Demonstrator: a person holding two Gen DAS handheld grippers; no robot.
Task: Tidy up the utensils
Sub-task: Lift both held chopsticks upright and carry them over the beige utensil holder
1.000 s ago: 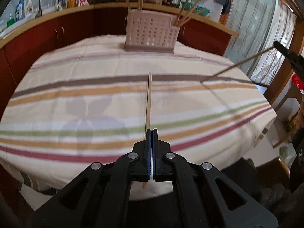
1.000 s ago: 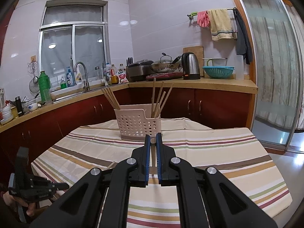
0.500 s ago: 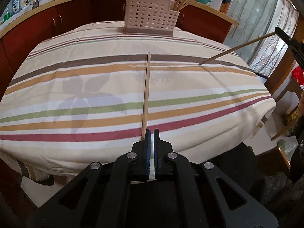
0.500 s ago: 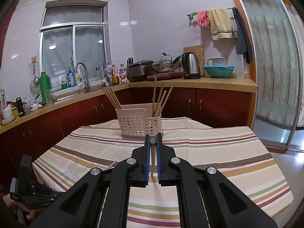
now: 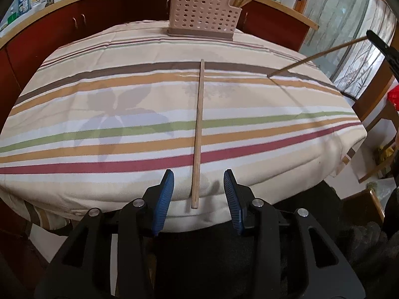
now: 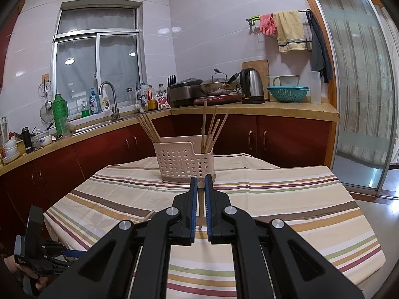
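On the striped cloth of the desk point(image 5: 99, 104), a long pale wooden chopstick point(image 5: 198, 134), straight and slender, lying flat across the coloured bands, near end at the cloth's front edge between the blue pads of the left gripper point(image 5: 198, 182). Jaws there opening, pads clear of the stick on both sides. In the right gripper point(image 6: 200, 186), a second chopstick point(image 5: 316, 56) pinched between jaws nearly closed, angled down with its tip just above the cloth at the right. At the far side, a pale perforated utensil holder point(image 5: 203, 17) standing upright, bundles of chopsticks leaning out of two compartments. Beyond, dark red cabinets point(image 6: 274, 137), a wooden countertop with kettle point(image 6: 251, 86), wok, teal colander, sink tap and bottles; white tiled walls, a window, towels on a rail, a curtained glass door.
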